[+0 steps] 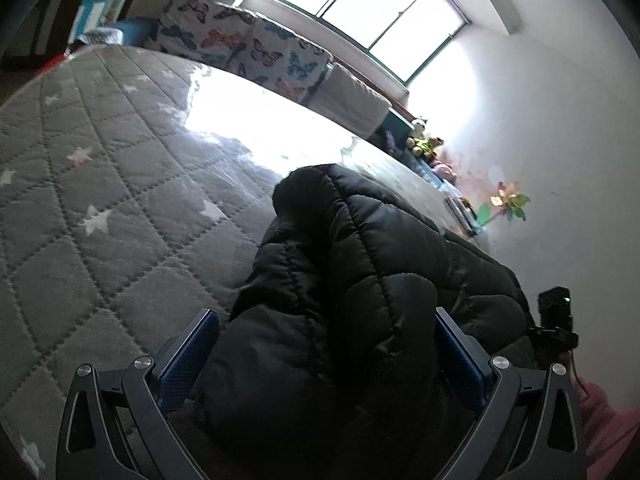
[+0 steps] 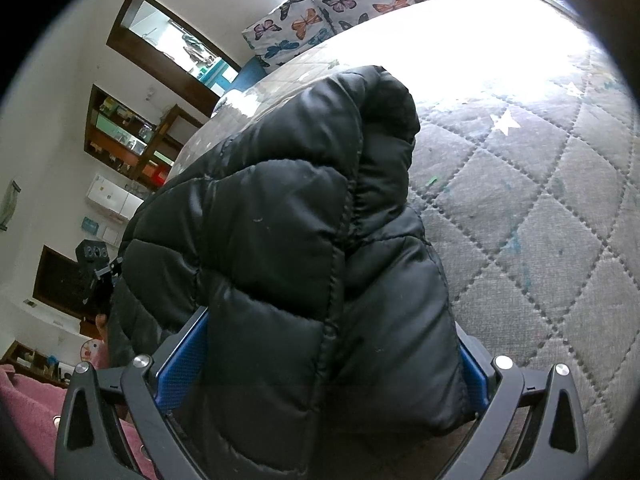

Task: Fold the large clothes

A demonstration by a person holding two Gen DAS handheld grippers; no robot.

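Now your left gripper (image 1: 326, 344) and right gripper (image 2: 332, 344) each pinch thick jacket (image 2: 280, 220) folds between wide-spread fingers, its length running toward the bed's (image 1: 100, 184) pillow edge.

Daylight pours in from the window (image 1: 360, 12) at the top of our left view, and glare blows out the bedspread (image 1: 100, 184) mid-frame in both views. The black jacket (image 2: 288, 248) stays dim. We get heavy fisheye bending and dark vignetted corners.
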